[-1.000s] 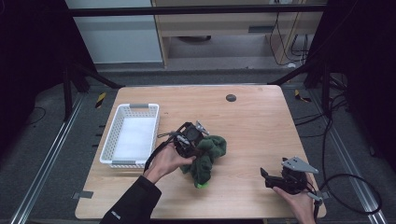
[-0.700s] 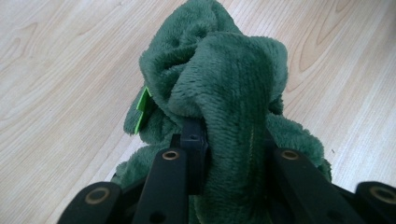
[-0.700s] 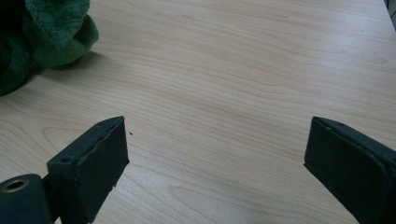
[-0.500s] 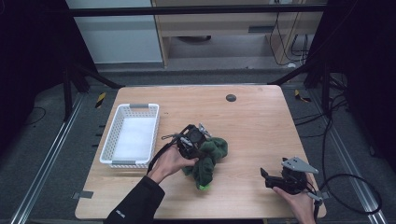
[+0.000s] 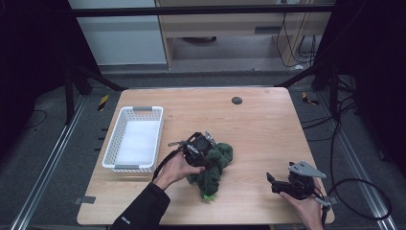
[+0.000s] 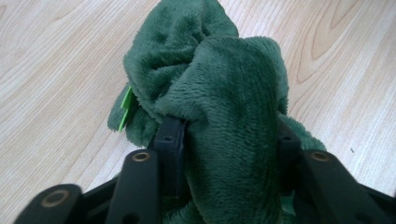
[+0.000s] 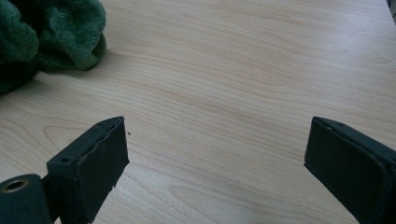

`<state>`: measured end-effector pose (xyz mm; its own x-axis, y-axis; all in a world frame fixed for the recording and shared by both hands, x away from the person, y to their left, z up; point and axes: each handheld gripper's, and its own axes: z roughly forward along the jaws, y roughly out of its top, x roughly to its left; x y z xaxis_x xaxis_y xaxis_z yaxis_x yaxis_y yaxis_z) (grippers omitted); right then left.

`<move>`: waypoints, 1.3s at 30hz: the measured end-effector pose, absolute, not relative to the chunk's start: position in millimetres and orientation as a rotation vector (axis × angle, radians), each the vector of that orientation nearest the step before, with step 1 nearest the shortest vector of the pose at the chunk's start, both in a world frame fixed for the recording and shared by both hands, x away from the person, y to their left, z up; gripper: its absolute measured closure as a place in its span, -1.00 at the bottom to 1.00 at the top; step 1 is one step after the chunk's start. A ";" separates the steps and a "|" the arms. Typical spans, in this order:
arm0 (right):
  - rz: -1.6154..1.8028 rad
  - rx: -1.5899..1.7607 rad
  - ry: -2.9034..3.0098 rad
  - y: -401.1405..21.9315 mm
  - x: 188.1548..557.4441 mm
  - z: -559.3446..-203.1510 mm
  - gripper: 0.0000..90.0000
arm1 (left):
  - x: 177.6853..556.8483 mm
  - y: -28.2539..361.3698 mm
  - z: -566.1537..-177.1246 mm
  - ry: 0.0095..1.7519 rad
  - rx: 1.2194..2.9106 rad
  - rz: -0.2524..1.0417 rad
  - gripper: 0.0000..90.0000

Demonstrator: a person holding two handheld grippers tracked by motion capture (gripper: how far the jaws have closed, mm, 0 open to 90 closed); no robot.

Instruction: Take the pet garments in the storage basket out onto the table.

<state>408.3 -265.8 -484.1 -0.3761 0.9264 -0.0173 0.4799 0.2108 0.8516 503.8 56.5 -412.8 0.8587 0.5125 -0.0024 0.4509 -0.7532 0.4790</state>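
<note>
The left gripper [image 6: 224,140] pinched a green cloth [image 6: 219,93] that hid its jaws' inner faces; the right gripper [image 7: 215,154] gaped wide over the table [image 7: 243,74].

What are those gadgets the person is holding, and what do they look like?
Each hand holds a black two-jaw tool. The left tool has blocky black jaws with small screw holes and brass-coloured pivots. The right tool carries a grey three-cornered plate on top and trails a black cable. The left arm wears a dark sleeve with a small white mark.
</note>
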 end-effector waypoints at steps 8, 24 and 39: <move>1.074 1.302 1.945 -266.1 408.1 -483.9 -0.87 | 500.5 60.9 -415.1 0.704 2.513 0.200 -0.11; 1.072 1.306 1.944 -266.4 408.0 -484.2 -0.87 | 483.2 76.4 -402.2 0.692 2.404 0.258 -0.51; 1.076 1.313 1.940 -266.3 407.9 -484.1 -0.87 | 465.2 116.4 -399.1 0.769 2.211 0.329 -0.52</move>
<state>407.9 -266.3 -484.1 -0.3665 0.9304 -0.0098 0.4848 0.1999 0.8515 465.2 116.4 -399.1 0.7857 0.6186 -0.0052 0.4232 -0.5314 0.7338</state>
